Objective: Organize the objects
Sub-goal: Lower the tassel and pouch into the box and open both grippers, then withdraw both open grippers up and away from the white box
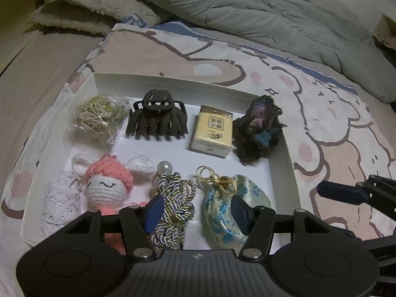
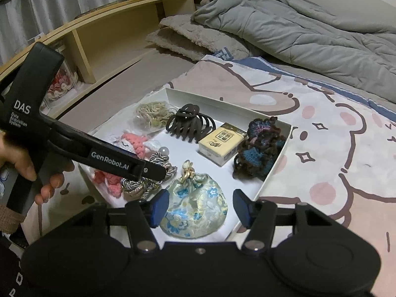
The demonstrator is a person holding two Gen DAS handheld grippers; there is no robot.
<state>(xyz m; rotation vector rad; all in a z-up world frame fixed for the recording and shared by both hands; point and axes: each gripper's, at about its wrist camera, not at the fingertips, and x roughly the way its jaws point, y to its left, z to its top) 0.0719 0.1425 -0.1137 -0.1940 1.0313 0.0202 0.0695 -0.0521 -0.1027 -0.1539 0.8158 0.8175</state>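
Note:
A white shallow box (image 1: 282, 148) (image 2: 272, 173) lies on the bed and holds several small things. Back row: a bag of beige cords (image 1: 99, 118), a dark brown claw clip (image 1: 157, 118) (image 2: 189, 123), a yellow card box (image 1: 212, 131) (image 2: 221, 143), a dark crocheted scrunchie (image 1: 259, 128) (image 2: 259, 148). Front row: a white lace piece (image 1: 61, 203), a pink crochet doll (image 1: 109, 185), a twisted rope knot with pearl (image 1: 175, 203), a floral satin pouch (image 1: 230, 210) (image 2: 195, 208). My left gripper (image 1: 196, 212) is open above the rope and pouch. My right gripper (image 2: 200, 208) is open, its fingers either side of the pouch.
A cartoon-print sheet (image 1: 334, 113) covers the bed under the box. A grey duvet (image 1: 247, 7) and a fleece blanket (image 1: 81, 10) lie behind. A wooden shelf unit (image 2: 111, 32) runs along the bed's left. The left gripper's handle (image 2: 37, 99) crosses the right wrist view's left side.

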